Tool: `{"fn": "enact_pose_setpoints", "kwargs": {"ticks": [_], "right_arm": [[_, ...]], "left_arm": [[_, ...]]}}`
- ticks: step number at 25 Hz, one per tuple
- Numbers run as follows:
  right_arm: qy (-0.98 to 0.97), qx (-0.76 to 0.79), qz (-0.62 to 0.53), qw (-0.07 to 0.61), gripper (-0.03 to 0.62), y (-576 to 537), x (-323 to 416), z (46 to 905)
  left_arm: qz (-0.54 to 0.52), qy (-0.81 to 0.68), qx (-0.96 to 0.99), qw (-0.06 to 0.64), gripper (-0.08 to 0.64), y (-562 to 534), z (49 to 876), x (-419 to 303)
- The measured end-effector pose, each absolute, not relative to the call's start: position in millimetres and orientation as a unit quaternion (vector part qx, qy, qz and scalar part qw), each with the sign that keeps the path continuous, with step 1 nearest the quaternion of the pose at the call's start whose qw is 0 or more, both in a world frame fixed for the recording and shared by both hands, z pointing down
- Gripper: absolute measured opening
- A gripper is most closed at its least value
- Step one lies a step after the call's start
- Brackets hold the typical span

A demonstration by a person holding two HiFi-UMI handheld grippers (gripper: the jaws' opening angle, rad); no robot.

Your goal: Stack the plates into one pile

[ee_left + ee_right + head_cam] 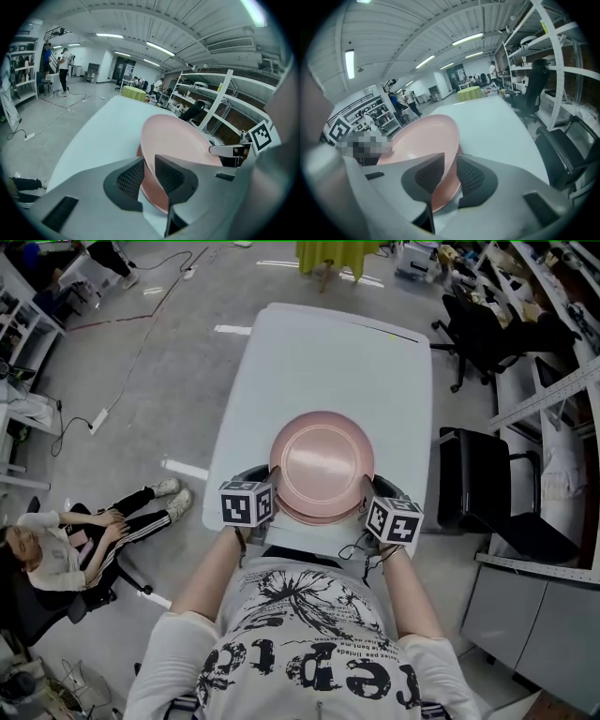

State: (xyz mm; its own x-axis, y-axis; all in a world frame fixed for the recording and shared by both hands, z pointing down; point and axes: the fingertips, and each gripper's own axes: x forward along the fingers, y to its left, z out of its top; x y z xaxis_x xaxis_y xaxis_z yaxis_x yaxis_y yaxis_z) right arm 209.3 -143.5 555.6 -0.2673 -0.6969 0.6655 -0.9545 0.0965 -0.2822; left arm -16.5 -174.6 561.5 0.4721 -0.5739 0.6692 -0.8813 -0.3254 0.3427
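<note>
1. Table (309,362): a long white top with rounded corners, smooth and matte. Its near end carries the work; the far part is bare.

2. Upper plate (322,463): round, pale pink and shallow, with a flat centre and a raised, curving rim. The surface is smooth with a slight sheen, and the material looks like plastic or glazed ware. It sits over the near end of the table, directly above the lower plate. It is held by opposite rim edges, left and right. This grip probably keeps it level and centred while it is lowered.

3. Lower plate (319,517): the same round form in a darker pink. Only a crescent of its near rim shows under the upper plate. Whether the two plates touch cannot be determined.

4. Left gripper (149,176): a grey moulded body. Its jaws are clamped on the left rim of the upper plate, one jaw above the rim and one below.

5. Right gripper (451,176): the same build, clamped likewise on the right rim.

6. Pads (131,178): dark inserts with a fine mesh texture, which probably resists slip on the smooth rim. The thin rim leaves the jaws only partly closed.

Assessment: alignment looks close, and release of both rims would complete this placement.
</note>
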Motion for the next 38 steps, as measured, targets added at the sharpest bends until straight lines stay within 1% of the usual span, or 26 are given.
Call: {"fn": "enact_pose_setpoints", "kwargs": {"ticks": [6, 11, 16, 17, 19, 23, 28, 30, 31, 35, 38], "right_arm": [[-0.717, 0.57, 0.347, 0.203, 0.087, -125.9, 198.7, 566.7], [-0.71, 0.574, 0.346, 0.216, 0.087, -119.2, 202.2, 577.7], [-0.699, 0.589, 0.34, 0.221, 0.085, -119.4, 207.2, 583.0], [-0.696, 0.594, 0.335, 0.226, 0.078, -119.3, 209.6, 582.8], [-0.693, 0.601, 0.319, 0.238, 0.008, -120.3, 212.7, 580.3], [-0.697, 0.596, 0.301, 0.261, 0.008, -123.1, 205.7, 583.9], [-0.696, 0.599, 0.304, 0.255, 0.008, -124.7, 207.6, 586.2], [-0.697, 0.597, 0.304, 0.256, 0.008, -125.3, 206.6, 586.5], [-0.697, 0.597, 0.305, 0.255, 0.008, -125.2, 206.2, 586.5], [-0.695, 0.598, 0.308, 0.252, 0.008, -124.1, 205.1, 585.9], [-0.7, 0.602, 0.306, 0.233, 0.008, -125.4, 204.7, 579.2]], "left_arm": [[0.253, -0.479, 0.77, 0.338, 0.086, -152.7, 580.1, -27.1], [0.245, -0.485, 0.767, 0.342, 0.084, -147.0, 590.7, -24.8], [0.259, -0.497, 0.763, 0.324, 0.084, -149.2, 595.9, -22.9], [0.261, -0.499, 0.761, 0.322, 0.086, -149.0, 596.3, -22.4], [0.264, -0.502, 0.76, 0.317, 0.092, -149.8, 596.2, -21.5], [0.283, -0.505, 0.763, 0.288, 0.095, -152.3, 597.1, -21.7], [0.307, -0.5, 0.765, 0.265, 0.109, -152.9, 603.3, -16.0], [0.313, -0.504, 0.764, 0.255, 0.143, -154.9, 605.0, -18.7], [0.314, -0.503, 0.764, 0.253, 0.149, -155.1, 605.2, -19.5], [0.312, -0.497, 0.767, 0.26, 0.149, -155.2, 605.1, -20.1], [0.305, -0.497, 0.769, 0.261, 0.152, -156.4, 598.4, -20.3]]}}
